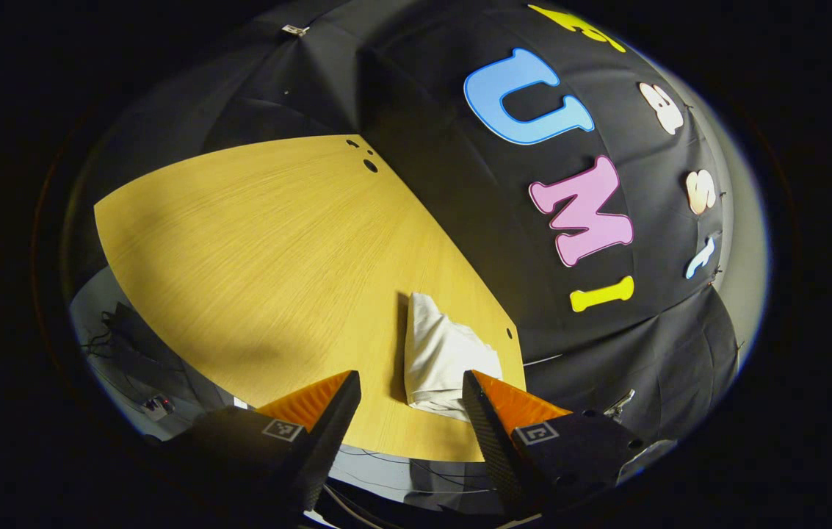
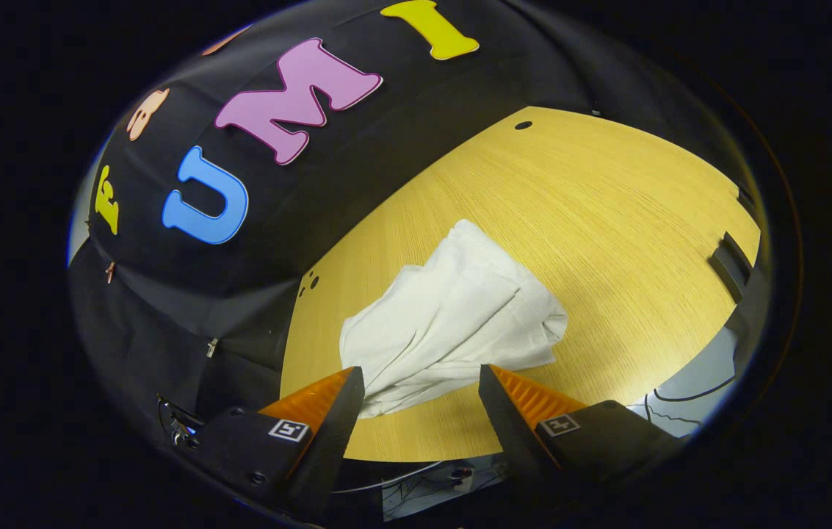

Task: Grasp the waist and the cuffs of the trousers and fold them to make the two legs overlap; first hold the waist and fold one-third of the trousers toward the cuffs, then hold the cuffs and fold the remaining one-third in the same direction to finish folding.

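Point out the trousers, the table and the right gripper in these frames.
trousers (image 2: 452, 316): right gripper view, middle of the bundled white cloth.
table (image 1: 254, 242): left gripper view, bare wooden top.
right gripper (image 2: 421, 393): right gripper view, midway between its open fingertips, at the trousers' near edge.

trousers (image 2: 452, 316) on table (image 2: 606, 213) near wall

1. In the left gripper view, the left gripper's (image 1: 411, 389) right finger covers the near corner of the white trousers (image 1: 441, 356).
2. In the right gripper view, the folds hide waist and cuffs; the layers underneath perhaps overlap, but I cannot tell.
3. Small items below the table (image 1: 254, 250) edge are too small to identify.
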Tool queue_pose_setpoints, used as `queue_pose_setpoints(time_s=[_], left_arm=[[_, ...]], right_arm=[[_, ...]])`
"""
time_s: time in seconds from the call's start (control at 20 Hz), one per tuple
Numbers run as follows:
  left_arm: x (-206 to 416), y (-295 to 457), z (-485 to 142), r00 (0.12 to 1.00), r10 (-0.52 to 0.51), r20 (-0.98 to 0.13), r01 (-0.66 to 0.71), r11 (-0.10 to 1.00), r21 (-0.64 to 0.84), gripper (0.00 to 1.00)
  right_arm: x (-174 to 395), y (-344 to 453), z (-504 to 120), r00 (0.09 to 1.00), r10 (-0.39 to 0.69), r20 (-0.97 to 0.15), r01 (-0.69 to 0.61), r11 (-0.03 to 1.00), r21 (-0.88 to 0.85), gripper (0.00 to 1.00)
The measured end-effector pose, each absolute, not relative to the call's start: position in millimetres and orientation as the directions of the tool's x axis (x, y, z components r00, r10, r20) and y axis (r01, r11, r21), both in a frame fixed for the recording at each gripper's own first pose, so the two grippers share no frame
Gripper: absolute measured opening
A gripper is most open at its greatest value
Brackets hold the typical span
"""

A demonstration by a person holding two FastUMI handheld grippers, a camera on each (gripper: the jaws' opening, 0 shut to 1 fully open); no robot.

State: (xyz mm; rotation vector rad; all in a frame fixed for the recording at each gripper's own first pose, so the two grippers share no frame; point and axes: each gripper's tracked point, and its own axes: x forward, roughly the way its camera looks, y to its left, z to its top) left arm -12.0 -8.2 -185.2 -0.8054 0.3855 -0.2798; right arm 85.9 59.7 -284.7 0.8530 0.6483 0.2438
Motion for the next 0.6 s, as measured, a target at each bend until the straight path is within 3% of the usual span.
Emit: queue_pose_setpoints(time_s=[0.3,0.6], left_arm=[[-11.5,-11.7,-180.7,0.907,-0.359,-0.221,0.080,0.662,-0.746,0.89],[-10.3,-30.9,-173.1,0.944,-0.262,-0.201,0.029,0.671,-0.741,0.89]], right_arm=[[99.6,57.0,-274.2,0.788,0.464,-0.405,0.022,0.636,0.771,0.99],[111.0,40.6,-278.3,0.756,0.534,-0.379,-0.034,0.610,0.791,0.99]])
